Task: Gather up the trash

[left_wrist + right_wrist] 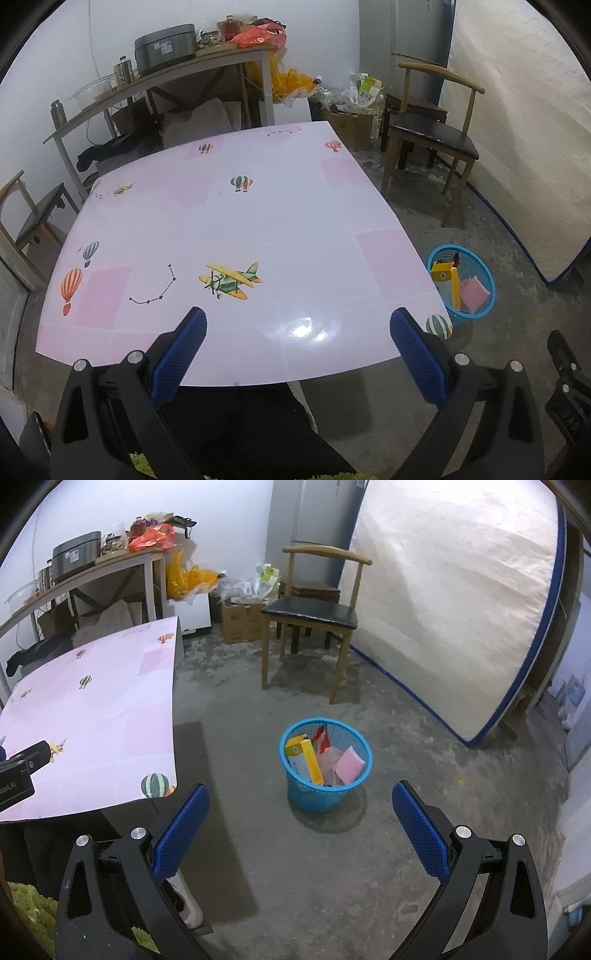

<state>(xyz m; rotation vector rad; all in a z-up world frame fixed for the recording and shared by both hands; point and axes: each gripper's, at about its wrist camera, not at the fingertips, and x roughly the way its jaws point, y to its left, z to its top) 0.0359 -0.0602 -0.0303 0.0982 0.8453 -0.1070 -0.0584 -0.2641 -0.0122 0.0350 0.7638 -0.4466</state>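
A blue mesh trash basket (325,771) stands on the concrete floor to the right of the table. It holds a yellow box (304,758), a pink packet (349,762) and a red wrapper (321,736). It also shows in the left wrist view (461,282). My right gripper (301,805) is open and empty, above the floor in front of the basket. My left gripper (297,326) is open and empty over the near edge of the pink table (236,221), whose top shows only printed balloons and planes.
A wooden chair (314,616) stands behind the basket. A mattress (461,609) leans on the right wall. A cluttered side table (166,74), bags and boxes (240,609) line the back wall. Another chair (33,218) is left of the table.
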